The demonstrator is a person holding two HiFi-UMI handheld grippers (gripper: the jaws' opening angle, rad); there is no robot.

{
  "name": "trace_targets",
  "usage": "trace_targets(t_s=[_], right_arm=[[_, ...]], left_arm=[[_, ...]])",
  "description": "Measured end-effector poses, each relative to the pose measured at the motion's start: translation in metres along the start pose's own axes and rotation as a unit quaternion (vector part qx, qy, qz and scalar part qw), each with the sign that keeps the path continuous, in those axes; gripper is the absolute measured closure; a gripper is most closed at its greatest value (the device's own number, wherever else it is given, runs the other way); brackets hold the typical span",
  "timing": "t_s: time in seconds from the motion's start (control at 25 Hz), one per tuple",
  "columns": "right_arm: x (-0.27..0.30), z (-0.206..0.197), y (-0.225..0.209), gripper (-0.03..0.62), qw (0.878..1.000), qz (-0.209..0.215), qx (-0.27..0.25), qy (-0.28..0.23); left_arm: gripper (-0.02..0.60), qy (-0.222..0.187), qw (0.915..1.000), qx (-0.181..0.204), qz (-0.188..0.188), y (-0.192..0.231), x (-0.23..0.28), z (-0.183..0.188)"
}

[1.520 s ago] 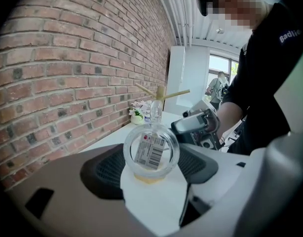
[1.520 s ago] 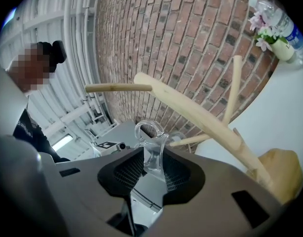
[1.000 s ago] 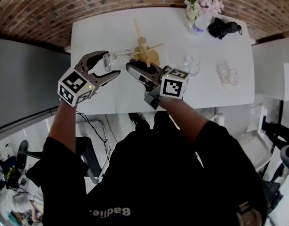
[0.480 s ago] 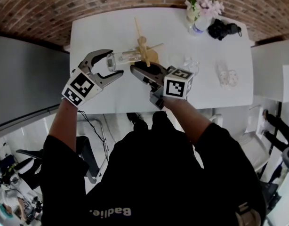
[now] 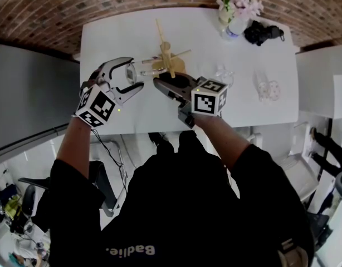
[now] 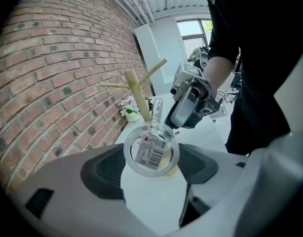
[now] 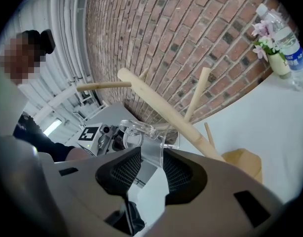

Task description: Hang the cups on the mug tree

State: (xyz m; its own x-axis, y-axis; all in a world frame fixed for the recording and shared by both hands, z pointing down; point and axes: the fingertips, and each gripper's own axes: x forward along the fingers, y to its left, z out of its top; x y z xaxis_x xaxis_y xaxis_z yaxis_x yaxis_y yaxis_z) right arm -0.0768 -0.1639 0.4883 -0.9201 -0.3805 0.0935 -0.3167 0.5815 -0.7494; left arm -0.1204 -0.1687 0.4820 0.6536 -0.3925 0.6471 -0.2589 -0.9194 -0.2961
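A clear glass cup (image 5: 130,71) lies on its side, its labelled base (image 6: 151,152) pressed between the pads of my left gripper (image 5: 135,74). The cup's rim end and handle (image 7: 134,130) reach between the jaws of my right gripper (image 5: 162,82). Those jaws are opening, with the glass wall (image 7: 152,152) still in the gap. The wooden mug tree (image 5: 168,57) stands just behind the cup, its pegs bare. In the right gripper view its trunk (image 7: 161,112) slants across behind the cup.
On the white table (image 5: 115,32), a second glass cup (image 5: 225,74) stands right of the tree, and more glasses (image 5: 269,88) lie further right. A flower vase (image 5: 229,10), a water bottle (image 5: 235,28) and a black object (image 5: 263,32) sit at the far right corner.
My left gripper has turned and shifted slightly up the table with the cup between its jaws. The right gripper has stayed beside the tree's base.
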Motion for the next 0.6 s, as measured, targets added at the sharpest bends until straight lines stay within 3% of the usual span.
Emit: trace_targets(t_s=[0.6], right_arm=[[0.0052, -0.0058, -0.0071, 0.433, 0.998, -0.022, -0.035, 0.037]], left_arm=[[0.253, 0.019, 0.9972, 0.069, 0.023, 0.0027, 0.0073, -0.0101]])
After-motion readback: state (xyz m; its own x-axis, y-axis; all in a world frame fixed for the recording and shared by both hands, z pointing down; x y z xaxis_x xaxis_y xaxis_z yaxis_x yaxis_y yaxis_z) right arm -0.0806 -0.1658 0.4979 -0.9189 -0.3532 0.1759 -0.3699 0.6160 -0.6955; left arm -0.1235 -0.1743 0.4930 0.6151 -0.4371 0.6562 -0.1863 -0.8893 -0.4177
